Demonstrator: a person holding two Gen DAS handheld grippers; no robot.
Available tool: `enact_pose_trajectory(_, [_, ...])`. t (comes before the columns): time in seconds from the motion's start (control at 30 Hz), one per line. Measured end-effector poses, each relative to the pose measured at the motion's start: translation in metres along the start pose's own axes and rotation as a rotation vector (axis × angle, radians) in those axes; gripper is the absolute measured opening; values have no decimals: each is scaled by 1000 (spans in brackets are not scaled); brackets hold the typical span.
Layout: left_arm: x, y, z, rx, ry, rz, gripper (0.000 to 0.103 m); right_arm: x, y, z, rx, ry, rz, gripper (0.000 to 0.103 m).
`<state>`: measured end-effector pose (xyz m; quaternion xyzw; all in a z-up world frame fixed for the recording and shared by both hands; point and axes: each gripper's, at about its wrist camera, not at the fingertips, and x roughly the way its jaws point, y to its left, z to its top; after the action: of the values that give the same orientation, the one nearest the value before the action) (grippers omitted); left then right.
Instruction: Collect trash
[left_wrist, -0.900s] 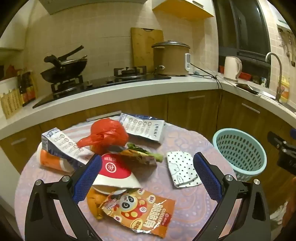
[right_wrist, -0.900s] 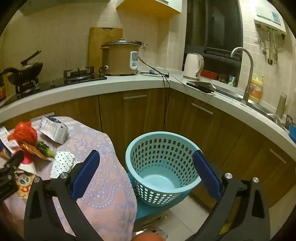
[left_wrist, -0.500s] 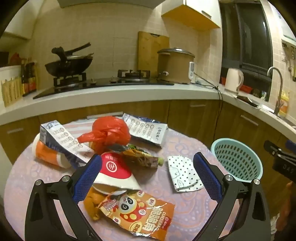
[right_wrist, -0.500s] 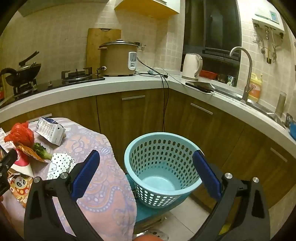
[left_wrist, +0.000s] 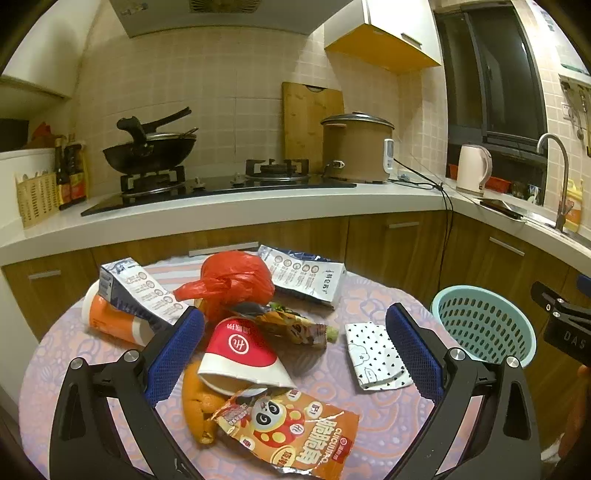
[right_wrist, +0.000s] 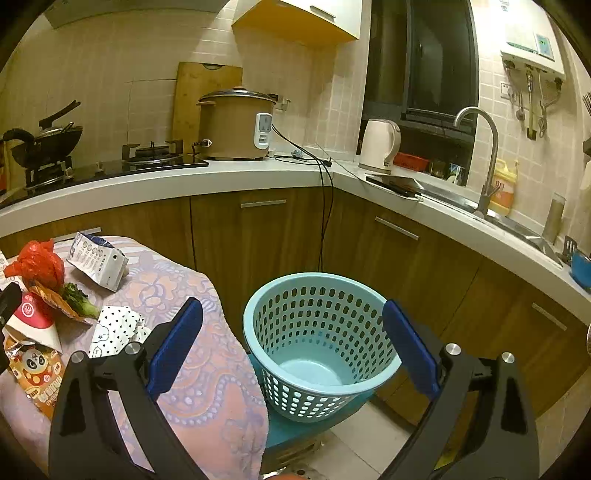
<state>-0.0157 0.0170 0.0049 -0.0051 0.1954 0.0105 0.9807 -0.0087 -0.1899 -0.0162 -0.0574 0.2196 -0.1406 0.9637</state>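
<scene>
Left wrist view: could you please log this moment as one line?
left claw: open, empty | right claw: open, empty | basket: empty | trash on table: untouched

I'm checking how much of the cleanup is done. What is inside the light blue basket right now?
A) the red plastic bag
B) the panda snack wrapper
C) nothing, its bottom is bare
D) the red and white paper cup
C: the right wrist view looks into the light blue basket and shows only its bare bottom.
</scene>
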Motion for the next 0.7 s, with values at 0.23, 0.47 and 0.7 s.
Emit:
enact_pose_trajectory(0.23, [-1, 7, -3, -31, -3, -8, 95, 1, 0, -1, -2, 12, 8, 93])
enact_pose_trajectory(0.47, [0, 15, -6, -67, 6, -28, 95, 1, 0, -2, 2, 17, 13, 93])
enact_pose_trajectory(0.7, [1, 19, -5, -91, 11, -38, 95, 5, -1, -2, 12, 32, 21, 93])
